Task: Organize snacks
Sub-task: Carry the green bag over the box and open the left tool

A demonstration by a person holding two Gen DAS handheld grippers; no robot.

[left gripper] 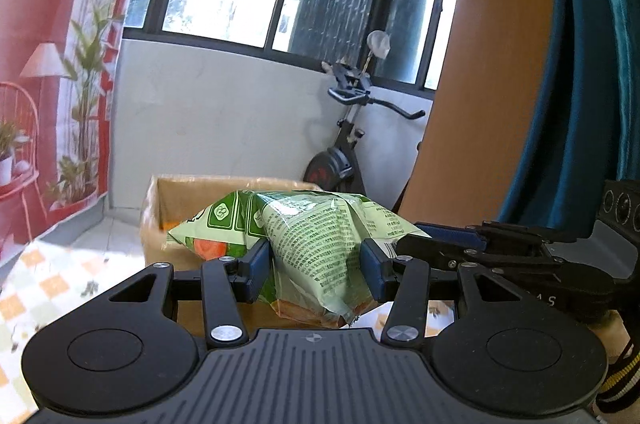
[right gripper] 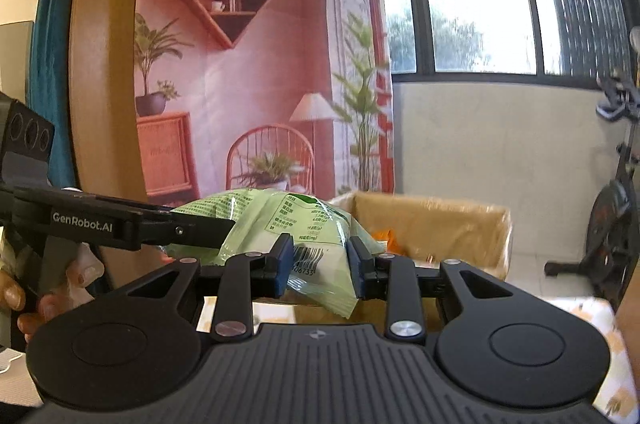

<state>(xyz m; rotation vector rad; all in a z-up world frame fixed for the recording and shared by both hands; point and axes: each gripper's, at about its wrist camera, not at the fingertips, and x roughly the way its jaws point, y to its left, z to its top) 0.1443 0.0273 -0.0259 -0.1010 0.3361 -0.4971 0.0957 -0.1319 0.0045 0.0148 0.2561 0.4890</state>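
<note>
Both grippers hold one item. The left gripper [left gripper: 316, 272] has its jaws partly closed, the blue pads pressed into the crumpled middle of the green snack bag [left gripper: 320, 236]. The right gripper [right gripper: 318, 268] is closed narrower, on the flat end of the same bag [right gripper: 280, 224], by the printed barcode. In each view the other gripper reaches in from the side, so the two grips sit close together on the bag.

The bag hangs clear of any surface, in front of the near wall of the open cardboard box [right gripper: 432, 220], with its upper part level with the box rim. The box stands on a surface covered by a checked cloth [left gripper: 36, 288]; neither the edges nor the corners of that surface are in view. Something orange lies inside the box; what it is cannot be told.

Judgement: the step in hand is carrying the bag over the near wall of the box to place it inside. To do it well, both grippers should travel together, so the film is neither stretched nor torn between them. The dangling lower corner should clear the box rim before any descent. The bag appears air-filled and slippery; grip should remain firm but not tighten further. Release would best be simultaneous, low inside the box, beside the orange contents.
</note>
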